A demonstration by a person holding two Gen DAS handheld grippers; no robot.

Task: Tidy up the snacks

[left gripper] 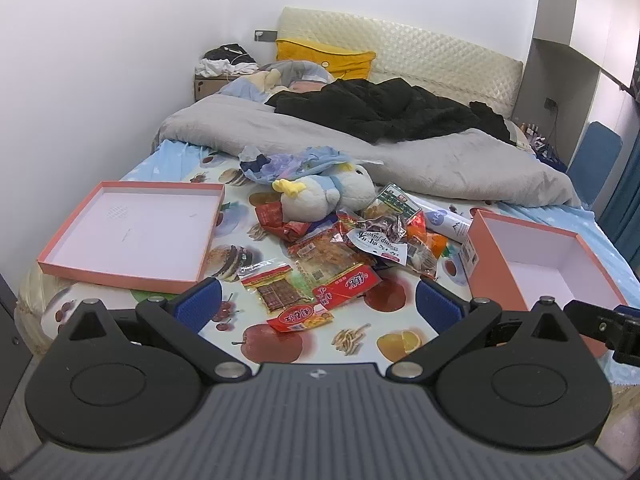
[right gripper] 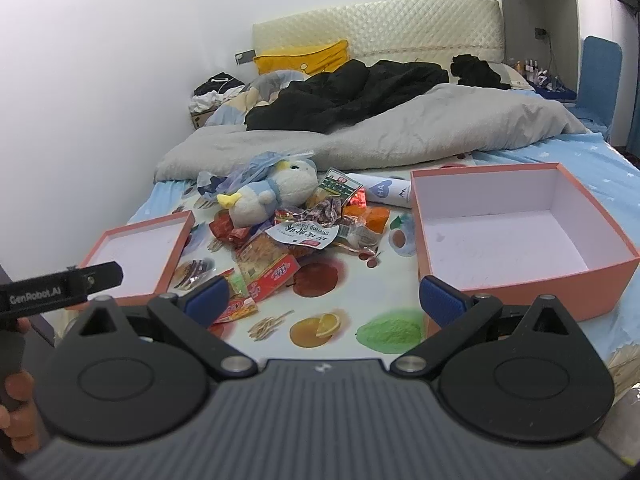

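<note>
We carry two matching tools: left claw (left gripper: 316, 304) and right claw (right gripper: 324, 300), black linkages, blue ribbed pads (right gripper: 208, 298), silver screws, grey ridged housing.

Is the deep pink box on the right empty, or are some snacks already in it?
Empty. The deep box shows only its bare white floor; the snacks lie beside it on the bed.

Salmon-pink outside and white inside, the deep box (right gripper: 520, 216) and its shallow lid (left gripper: 132, 236) lie on a sheet (left gripper: 400, 320) printed with fruit and burgers, pale blue at its edges. The snack packets (left gripper: 344, 256) are mostly red and orange. The plush toy (left gripper: 324, 196) is white, blue and yellow. A grey duvet (left gripper: 400, 152) carries black clothing (left gripper: 384, 112), near a yellow pillow (left gripper: 324, 56).
</note>
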